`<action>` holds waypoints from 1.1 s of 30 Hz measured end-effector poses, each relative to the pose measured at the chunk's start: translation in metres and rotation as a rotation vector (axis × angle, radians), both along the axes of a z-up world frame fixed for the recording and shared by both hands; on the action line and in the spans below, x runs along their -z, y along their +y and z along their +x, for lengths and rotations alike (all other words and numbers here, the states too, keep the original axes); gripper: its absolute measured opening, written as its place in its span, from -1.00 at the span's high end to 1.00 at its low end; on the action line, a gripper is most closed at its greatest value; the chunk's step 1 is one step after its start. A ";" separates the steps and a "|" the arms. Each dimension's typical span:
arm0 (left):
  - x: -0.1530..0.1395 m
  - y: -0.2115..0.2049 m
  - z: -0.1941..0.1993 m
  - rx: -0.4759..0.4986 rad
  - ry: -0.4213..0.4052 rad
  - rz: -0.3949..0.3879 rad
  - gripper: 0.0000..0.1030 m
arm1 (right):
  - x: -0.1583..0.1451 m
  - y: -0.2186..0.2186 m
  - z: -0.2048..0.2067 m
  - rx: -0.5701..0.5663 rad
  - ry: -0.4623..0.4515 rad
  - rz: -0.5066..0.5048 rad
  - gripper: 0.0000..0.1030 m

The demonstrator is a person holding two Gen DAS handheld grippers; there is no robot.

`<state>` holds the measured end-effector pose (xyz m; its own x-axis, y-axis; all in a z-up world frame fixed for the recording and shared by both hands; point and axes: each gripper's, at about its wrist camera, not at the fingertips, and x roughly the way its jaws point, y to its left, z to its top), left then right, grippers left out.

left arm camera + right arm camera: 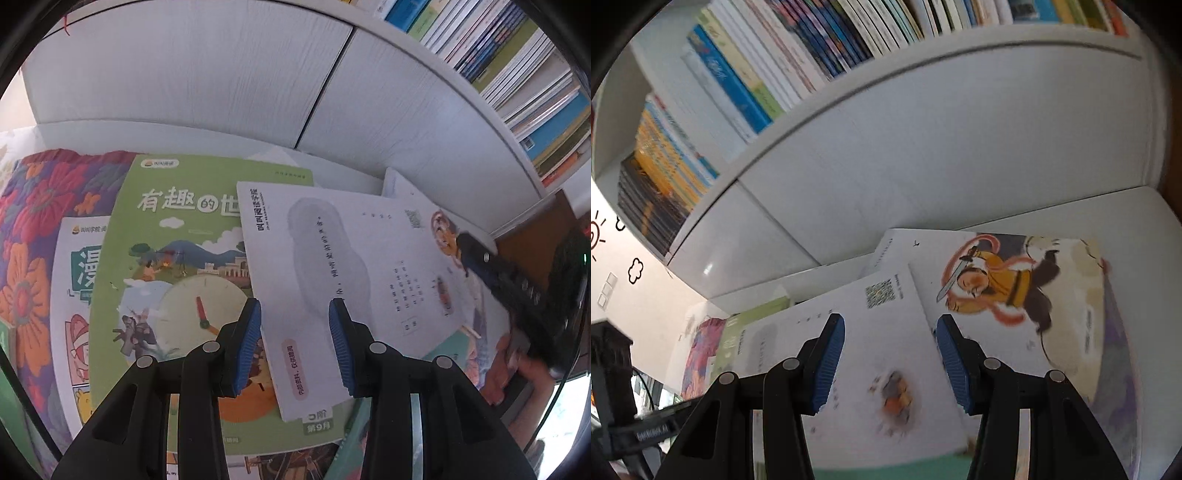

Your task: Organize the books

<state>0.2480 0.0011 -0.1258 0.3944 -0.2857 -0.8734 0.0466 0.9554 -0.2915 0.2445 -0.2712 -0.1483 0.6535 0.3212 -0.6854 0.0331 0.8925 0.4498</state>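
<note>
Loose books on a floral-quilted surface below a white cabinet. White booklet (332, 266), back cover up, lies atop green picture book (166, 258); swordsman-cover book (1015, 295) just beside it. Shelved books (812, 44) stand in a row above. Left tool (295, 343): jaws apart, empty. Right tool (890, 358): jaws apart, empty, over the booklet.

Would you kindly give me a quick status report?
Left gripper and right gripper open, empty. White booklet lies atop green book. Nothing blocking.
</note>
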 end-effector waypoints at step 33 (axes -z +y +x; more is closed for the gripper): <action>0.005 0.006 -0.010 -0.012 -0.005 0.038 0.26 | -0.057 -0.022 -0.017 -0.327 -0.143 0.444 -0.09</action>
<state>0.2379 0.0074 -0.1309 0.4019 -0.2477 -0.8815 0.0364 0.9663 -0.2550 0.2277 -0.2930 -0.0916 0.5482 0.7593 -0.3507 -0.3018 0.5706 0.7637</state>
